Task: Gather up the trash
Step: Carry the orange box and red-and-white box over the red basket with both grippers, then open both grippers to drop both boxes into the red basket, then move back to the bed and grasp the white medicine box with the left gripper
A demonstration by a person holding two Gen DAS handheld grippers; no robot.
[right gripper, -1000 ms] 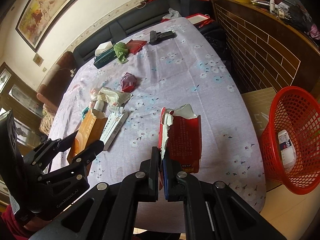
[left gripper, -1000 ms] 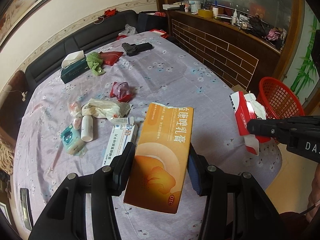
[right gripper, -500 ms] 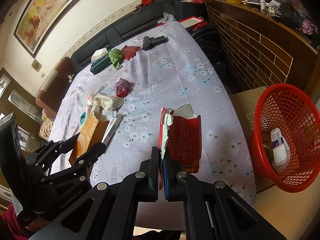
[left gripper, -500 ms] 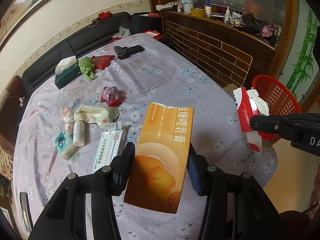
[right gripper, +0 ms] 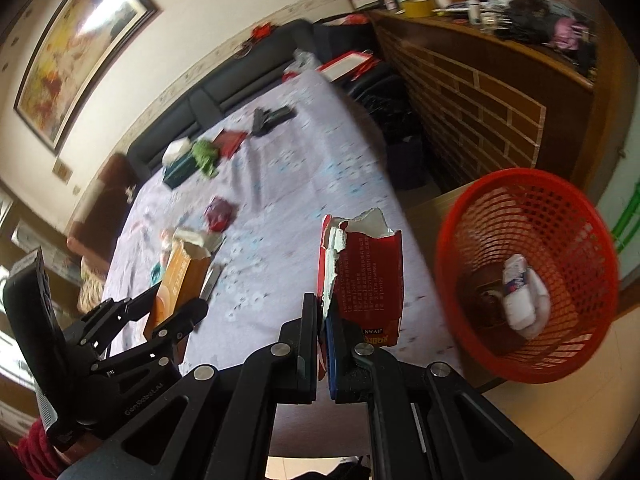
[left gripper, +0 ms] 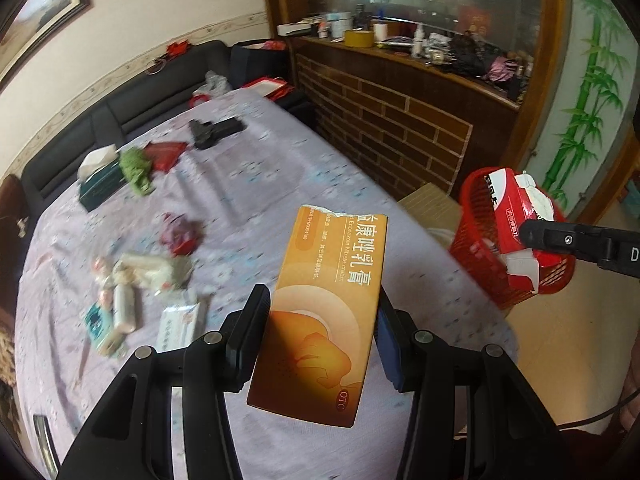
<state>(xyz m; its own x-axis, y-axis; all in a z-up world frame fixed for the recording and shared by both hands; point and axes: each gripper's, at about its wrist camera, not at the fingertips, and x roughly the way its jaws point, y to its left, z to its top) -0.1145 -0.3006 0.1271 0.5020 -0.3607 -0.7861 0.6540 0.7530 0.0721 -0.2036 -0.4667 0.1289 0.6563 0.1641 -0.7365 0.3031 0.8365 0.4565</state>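
My left gripper (left gripper: pixel 320 320) is shut on a torn orange medicine box (left gripper: pixel 332 304), held above the table's near edge; the box also shows in the right wrist view (right gripper: pixel 180 280). My right gripper (right gripper: pixel 323 320) is shut on a torn red carton (right gripper: pixel 366 280), held beyond the table's right edge, close to the red mesh basket (right gripper: pixel 560 220). In the left wrist view the red carton (left gripper: pixel 516 216) is in front of the basket (left gripper: pixel 480 248). A white packet (right gripper: pixel 520 296) lies inside the basket.
The lilac flowered tablecloth (left gripper: pixel 260 184) carries a crumpled dark red wrapper (left gripper: pixel 180 236), white wrappers and a small bottle (left gripper: pixel 128 304), a white box (left gripper: pixel 180 320), a green tissue box (left gripper: pixel 100 188), a green cloth (left gripper: pixel 136 168) and a black object (left gripper: pixel 212 132). A brick-fronted counter (left gripper: pixel 400 120) stands right.
Both grippers have moved right toward the basket with their boxes. The red carton now sits in front of the basket and the table litter has slid left in both views.
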